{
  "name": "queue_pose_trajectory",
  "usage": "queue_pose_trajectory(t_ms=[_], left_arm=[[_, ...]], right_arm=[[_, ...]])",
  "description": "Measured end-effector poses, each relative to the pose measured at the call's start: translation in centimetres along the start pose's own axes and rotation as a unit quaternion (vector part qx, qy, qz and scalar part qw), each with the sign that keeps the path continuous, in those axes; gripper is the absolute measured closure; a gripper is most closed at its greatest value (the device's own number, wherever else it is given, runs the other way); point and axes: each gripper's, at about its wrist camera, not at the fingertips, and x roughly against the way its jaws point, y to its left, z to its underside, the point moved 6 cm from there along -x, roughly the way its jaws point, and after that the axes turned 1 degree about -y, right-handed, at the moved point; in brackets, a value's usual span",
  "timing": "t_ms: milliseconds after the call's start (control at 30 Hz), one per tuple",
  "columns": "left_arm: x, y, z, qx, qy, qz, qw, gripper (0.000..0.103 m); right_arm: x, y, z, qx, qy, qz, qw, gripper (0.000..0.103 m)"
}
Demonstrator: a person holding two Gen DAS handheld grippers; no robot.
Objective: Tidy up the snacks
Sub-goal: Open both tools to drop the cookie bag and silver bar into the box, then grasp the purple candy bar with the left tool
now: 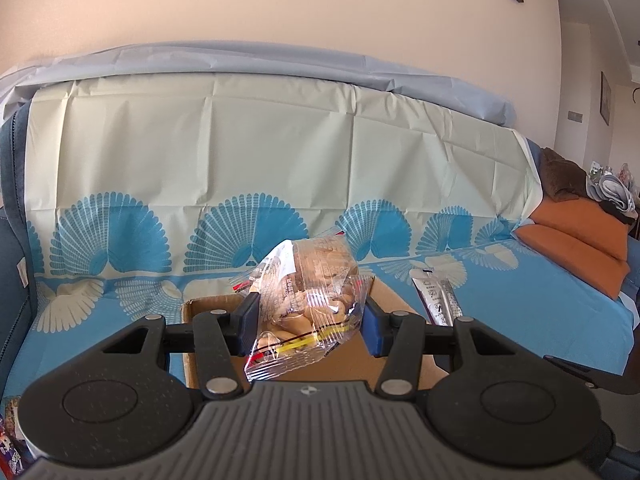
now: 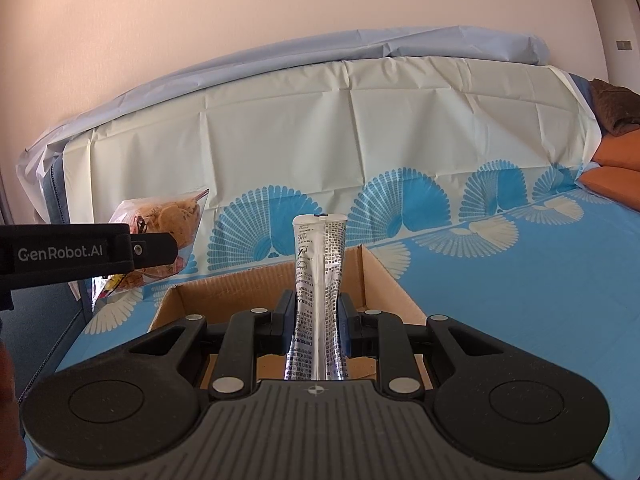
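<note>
Clamping a clear bag of cookies [image 1: 308,304] between its fingers, the left gripper [image 1: 308,320] holds it above the open cardboard box [image 1: 404,360]; the right gripper [image 2: 316,320] is clenched on an upright silver sachet [image 2: 318,280], the box [image 2: 224,292] just beyond and below its fingertips; the blue fan-patterned cloth [image 2: 520,300] lies under both.
</note>
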Motion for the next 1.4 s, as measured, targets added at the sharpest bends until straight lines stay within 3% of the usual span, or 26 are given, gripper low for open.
queue_pose_trajectory(t_ms=[167, 267, 333, 367, 667, 767, 867, 933, 1000, 1100, 1267, 1400], left_arm=[[-0.4, 0.0, -0.2, 0.006, 0.001, -0.002, 1.0, 0.047], [-0.9, 0.0, -0.3, 0.01, 0.009, 0.002, 0.9999, 0.045], [-1.2, -0.1, -0.1, 0.013, 0.023, 0.005, 0.9996, 0.026], [-1.2, -0.1, 0.0, 0.013, 0.025, 0.005, 0.9996, 0.023], [3.1, 2.5, 2.6, 0.014, -0.014, -0.027, 0.9994, 0.024], [5.9, 3.8, 4.5, 0.016, -0.027, -0.02, 0.9993, 0.03], [8.3, 5.7, 7.3, 0.017, -0.011, -0.018, 0.9996, 0.046], [9.4, 7.6, 9.1, 0.037, 0.013, -0.015, 0.9991, 0.072], [10.6, 10.1, 10.4, 0.064, 0.021, -0.02, 0.9975, 0.081], [11.7, 13.2, 11.4, 0.045, 0.026, -0.042, 0.9978, 0.081], [11.2, 18.2, 11.8, -0.033, 0.03, -0.066, 0.9968, 0.081], [10.0, 23.3, 13.3, 0.0, 0.048, -0.102, 0.9936, 0.081]], right_arm=[[-0.2, 0.1, 0.0, 0.001, 0.002, -0.003, 1.0, 0.08], [-0.7, 0.2, 0.3, 0.001, 0.015, -0.011, 1.0, 0.074], [-1.4, 0.6, 0.9, 0.008, 0.04, -0.013, 0.999, 0.054], [-1.5, 0.7, 1.1, 0.013, 0.043, -0.008, 0.999, 0.042], [-1.5, 2.0, 1.7, 0.029, 0.048, -0.003, 0.998, 0.037], [-1.3, 2.7, 1.9, 0.036, 0.048, -0.005, 0.998, 0.037], [-0.9, 3.7, 2.1, 0.046, 0.043, -0.01, 0.998, 0.037], [-0.4, 4.6, 2.3, 0.054, 0.036, -0.014, 0.998, 0.037], [0.2, 5.6, 2.4, 0.062, 0.03, -0.022, 0.997, 0.038], [1.0, 7.1, 2.6, 0.068, 0.022, -0.042, 0.997, 0.04], [2.0, 9.5, 2.8, 0.074, 0.011, -0.073, 0.995, 0.041], [2.2, 11.4, 3.3, 0.073, 0.015, -0.088, 0.993, 0.041]])
